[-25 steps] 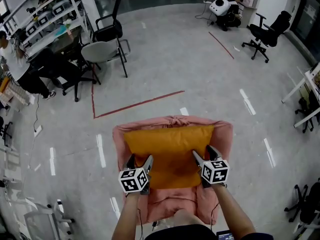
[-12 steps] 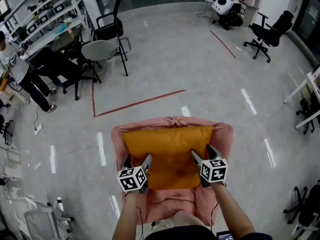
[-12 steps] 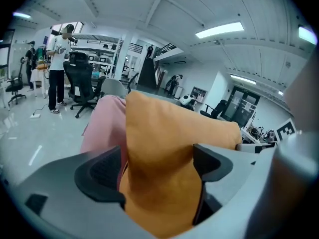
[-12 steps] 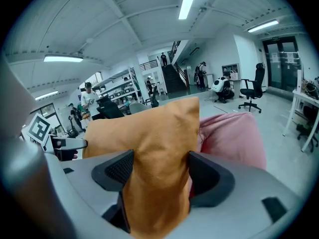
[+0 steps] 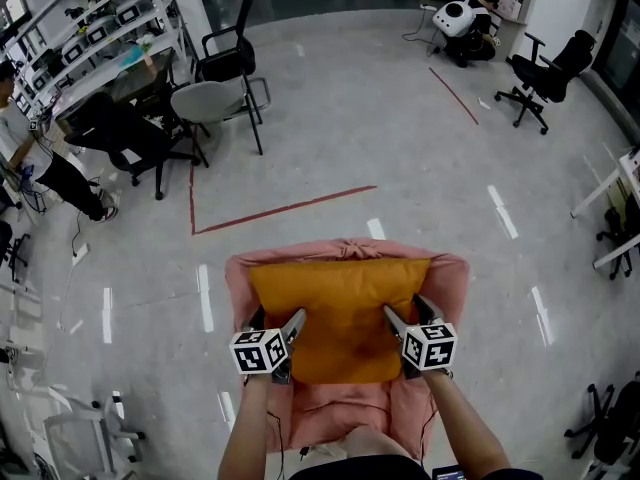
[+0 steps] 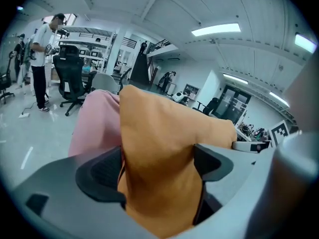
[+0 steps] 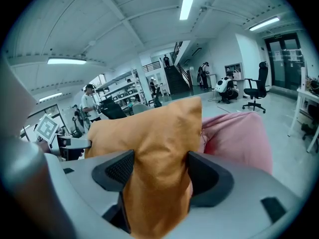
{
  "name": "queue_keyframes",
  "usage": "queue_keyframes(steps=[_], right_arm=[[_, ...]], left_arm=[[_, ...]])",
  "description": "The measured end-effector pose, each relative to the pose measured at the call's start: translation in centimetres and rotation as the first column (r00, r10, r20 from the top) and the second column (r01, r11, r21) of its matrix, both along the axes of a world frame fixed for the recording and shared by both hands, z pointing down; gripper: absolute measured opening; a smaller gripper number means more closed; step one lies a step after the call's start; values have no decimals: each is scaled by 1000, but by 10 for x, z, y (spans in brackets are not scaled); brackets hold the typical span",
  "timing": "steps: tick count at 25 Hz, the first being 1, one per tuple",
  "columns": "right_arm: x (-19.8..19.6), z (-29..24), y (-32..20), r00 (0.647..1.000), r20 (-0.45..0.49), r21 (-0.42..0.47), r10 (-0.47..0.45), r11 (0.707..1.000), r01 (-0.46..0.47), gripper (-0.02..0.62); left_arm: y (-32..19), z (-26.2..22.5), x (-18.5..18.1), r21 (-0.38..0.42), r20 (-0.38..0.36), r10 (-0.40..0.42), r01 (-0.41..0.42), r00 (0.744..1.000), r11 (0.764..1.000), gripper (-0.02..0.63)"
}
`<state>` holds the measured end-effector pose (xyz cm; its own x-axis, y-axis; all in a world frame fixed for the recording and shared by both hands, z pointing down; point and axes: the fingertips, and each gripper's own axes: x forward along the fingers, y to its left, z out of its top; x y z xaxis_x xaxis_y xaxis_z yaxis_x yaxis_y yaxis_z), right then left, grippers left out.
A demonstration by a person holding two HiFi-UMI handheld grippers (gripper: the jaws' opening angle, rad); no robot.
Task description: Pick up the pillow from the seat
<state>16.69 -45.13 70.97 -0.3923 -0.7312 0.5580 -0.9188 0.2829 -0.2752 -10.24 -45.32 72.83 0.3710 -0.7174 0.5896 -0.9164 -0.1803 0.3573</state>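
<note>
Pillow [image 5: 340,313] is lying flat on the seat [image 5: 345,413], long side across, filling most of it and not lifted yet. We are working it from the near edge with both tools at once: left gripper [image 5: 277,320] at the near-left corner, right gripper [image 5: 407,308] at the near-right corner, both angling down and forward. Why, as we are reading it: it's wide and floppy, so a hold at one corner would let it fold and drag. Two holds well apart should be keeping it level on the way up.

Fingers: both pairs of jaws have just been opening and are standing wide.
- **Left gripper view:** orange fabric is bulging up between the pads [image 6: 97,171] and filling the gap.
- **Right gripper view:** same picture, pads [image 7: 212,176] sitting either side of a bunched corner.

Fabric is touching the pads, but we are judging that as stuffing pushing outward, not a squeeze, so nothing is actually held.

We are expecting the next move to need a deep bite: pushing further over the edge before closing, so the pads are catching stuffing and not just the casing. Risk we are watching: pinching the pink cover [image 5: 240,278] underneath along with the pillow.
</note>
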Motion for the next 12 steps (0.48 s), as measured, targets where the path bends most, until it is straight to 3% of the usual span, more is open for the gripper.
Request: queue_keyframes(steps=[8, 12], right_arm=[[-5, -2, 1, 999, 12, -7, -35, 999, 35, 318], [-10, -2, 3, 998, 26, -29, -52, 998, 52, 257]], left_arm=[[2, -1, 8, -12, -22, 21, -21, 1000, 1000, 352], [4, -1, 11, -34, -29, 29, -30, 999, 999, 305]])
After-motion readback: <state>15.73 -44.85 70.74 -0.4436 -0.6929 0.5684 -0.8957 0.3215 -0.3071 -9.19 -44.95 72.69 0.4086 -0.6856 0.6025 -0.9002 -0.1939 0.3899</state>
